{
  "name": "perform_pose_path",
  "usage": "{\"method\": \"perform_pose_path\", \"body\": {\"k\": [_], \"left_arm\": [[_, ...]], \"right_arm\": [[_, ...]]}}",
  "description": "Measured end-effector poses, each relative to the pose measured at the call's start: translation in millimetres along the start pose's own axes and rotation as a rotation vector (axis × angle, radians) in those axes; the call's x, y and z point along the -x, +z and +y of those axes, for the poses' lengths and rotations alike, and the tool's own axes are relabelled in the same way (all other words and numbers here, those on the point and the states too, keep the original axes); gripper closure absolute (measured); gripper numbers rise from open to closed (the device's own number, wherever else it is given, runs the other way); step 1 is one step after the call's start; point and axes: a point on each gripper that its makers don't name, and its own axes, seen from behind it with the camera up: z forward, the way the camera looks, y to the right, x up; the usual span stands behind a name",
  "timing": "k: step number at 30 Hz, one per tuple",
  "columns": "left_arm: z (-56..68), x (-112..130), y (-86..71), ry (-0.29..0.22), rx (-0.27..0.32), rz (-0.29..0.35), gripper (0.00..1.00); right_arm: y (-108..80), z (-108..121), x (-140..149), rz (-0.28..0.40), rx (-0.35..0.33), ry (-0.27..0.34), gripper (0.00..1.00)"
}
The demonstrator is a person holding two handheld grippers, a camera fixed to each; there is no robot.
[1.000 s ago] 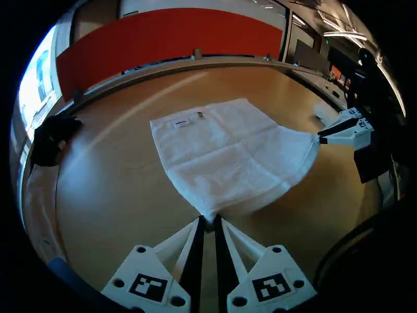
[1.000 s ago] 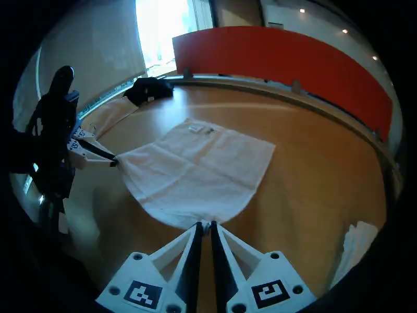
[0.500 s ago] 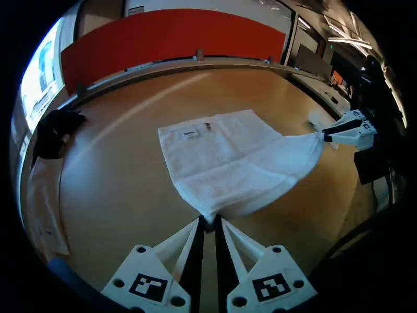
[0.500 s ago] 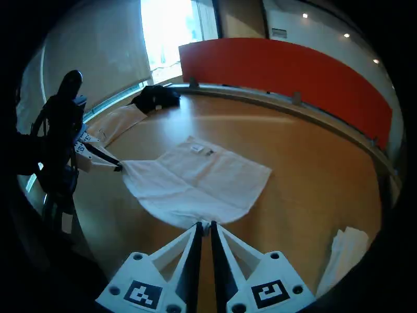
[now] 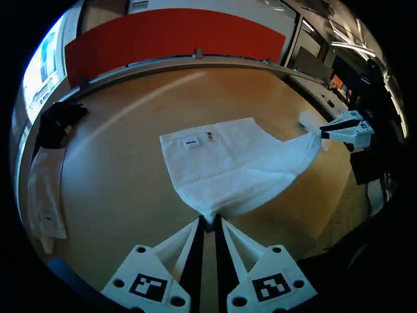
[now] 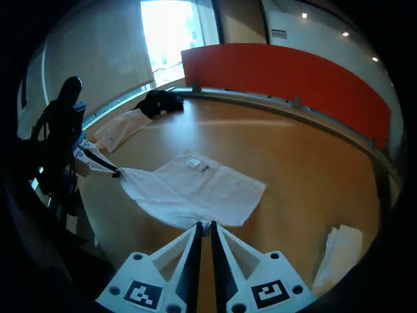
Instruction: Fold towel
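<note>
My left gripper (image 5: pixel 208 221) has its two fingers pinched almost together on one near corner of the white towel (image 5: pixel 234 161), and the cloth bunches right at the tips. My right gripper (image 6: pixel 205 225) is squeezed the same way on the other near corner. In the left gripper view, the right gripper sits off to the side with its tips clamped on that corner. The towel's edge hangs raised between my two grips, sagging a little. The far part of the towel lies flat on the wooden table (image 5: pixel 130 172), with two small labels (image 5: pixel 191 142) facing up near its far edge. Farther out, a folded white cloth (image 5: pixel 44 193) and a black bundle (image 5: pixel 57 117) lie by the table's edge. A stack of folded white towels (image 6: pixel 339 250) rests toward the other side. A red partition (image 5: pixel 172 34) runs along the far rim.
</note>
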Motion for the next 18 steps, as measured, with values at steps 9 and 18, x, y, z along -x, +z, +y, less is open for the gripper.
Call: {"method": "perform_pose_path", "body": {"k": [9,18], "left_arm": [[-4.3,-8.1,1.4,-0.023,-0.011,0.002,0.86],[-19.7,-36.0,24.1,-0.047,-0.028,0.01,0.86]], "right_arm": [[6.3,3.2,-2.6,-0.007,-0.001,-0.013,0.88],[30.4,28.3,-17.2,-0.006,0.019,-0.029,0.88]]}}
